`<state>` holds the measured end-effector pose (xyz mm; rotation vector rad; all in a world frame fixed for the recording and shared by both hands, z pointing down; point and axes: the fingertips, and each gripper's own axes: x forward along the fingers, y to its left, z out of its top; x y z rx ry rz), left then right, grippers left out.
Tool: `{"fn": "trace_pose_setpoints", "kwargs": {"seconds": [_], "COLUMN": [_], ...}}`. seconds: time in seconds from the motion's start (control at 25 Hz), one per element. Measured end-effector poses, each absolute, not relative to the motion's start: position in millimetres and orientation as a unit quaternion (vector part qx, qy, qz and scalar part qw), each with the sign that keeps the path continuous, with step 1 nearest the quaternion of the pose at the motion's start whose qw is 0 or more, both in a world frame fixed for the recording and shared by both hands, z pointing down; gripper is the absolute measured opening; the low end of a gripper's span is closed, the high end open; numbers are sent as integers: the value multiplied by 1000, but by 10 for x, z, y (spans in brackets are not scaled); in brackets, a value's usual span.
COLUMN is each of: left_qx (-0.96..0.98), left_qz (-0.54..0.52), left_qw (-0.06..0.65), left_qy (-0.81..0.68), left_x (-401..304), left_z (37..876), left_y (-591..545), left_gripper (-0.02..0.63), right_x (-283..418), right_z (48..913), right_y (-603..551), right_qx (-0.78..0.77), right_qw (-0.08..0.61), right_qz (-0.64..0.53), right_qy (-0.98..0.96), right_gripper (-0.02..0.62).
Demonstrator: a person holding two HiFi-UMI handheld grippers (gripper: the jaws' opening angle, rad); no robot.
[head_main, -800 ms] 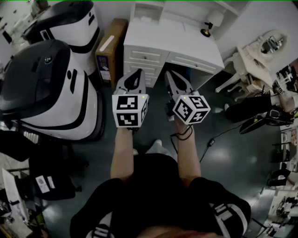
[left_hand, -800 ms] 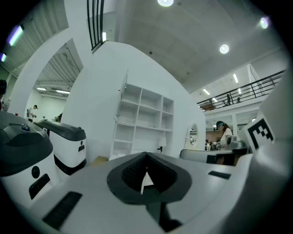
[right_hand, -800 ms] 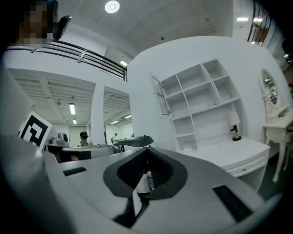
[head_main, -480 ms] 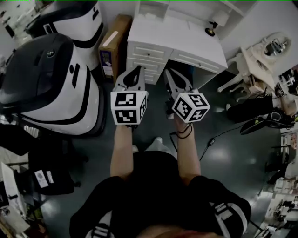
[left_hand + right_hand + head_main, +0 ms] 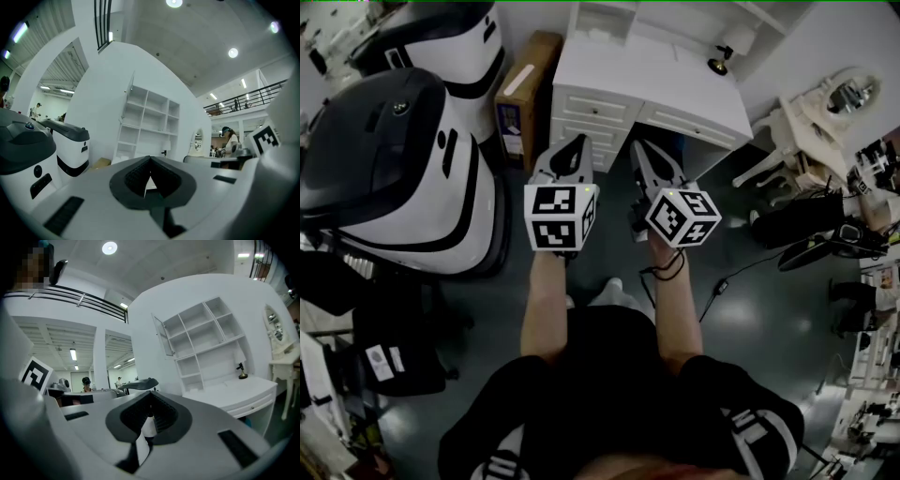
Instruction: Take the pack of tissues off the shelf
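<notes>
A white shelf unit [image 5: 206,343] with open compartments stands on the back of a white desk [image 5: 647,84]; it also shows in the left gripper view [image 5: 145,126]. I cannot make out a pack of tissues in any compartment. My left gripper [image 5: 574,150] and right gripper [image 5: 640,155] are held side by side in front of the desk, well short of the shelf. Both are shut with nothing between the jaws, as the left gripper view [image 5: 150,161] and the right gripper view [image 5: 151,397] show.
Two large white-and-black machines [image 5: 384,169] stand to the left, with a cardboard box [image 5: 520,94] between them and the desk. A small dark lamp [image 5: 715,62] sits on the desk. A white vanity with a mirror [image 5: 839,94] and black gear [image 5: 806,220] crowd the right.
Both grippers keep their place in front of the desk and stay shut. The head view has shifted only slightly.
</notes>
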<state>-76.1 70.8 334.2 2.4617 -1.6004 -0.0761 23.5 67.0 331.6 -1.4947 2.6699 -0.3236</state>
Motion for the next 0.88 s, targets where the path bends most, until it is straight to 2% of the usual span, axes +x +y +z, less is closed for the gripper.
{"fn": "trace_pose_setpoints", "kwargs": {"seconds": [0.28, 0.52, 0.88], "left_qx": [841, 839, 846], "left_qz": [-56, -59, -61], "left_qw": [139, 138, 153], "left_qy": [-519, -523, -507], "left_x": [-772, -869, -731], "left_z": [3337, 3341, 3400], "left_y": [770, 779, 691], "left_gripper": [9, 9, 9], "right_x": [146, -13, 262], "right_z": [3428, 3453, 3503], "right_y": [688, 724, 713], "right_qx": [-482, -474, -501], "right_qw": [19, 7, -2], "right_qz": [-116, -111, -112], "right_qy": [868, 873, 858], "right_gripper": [20, 20, 20]}}
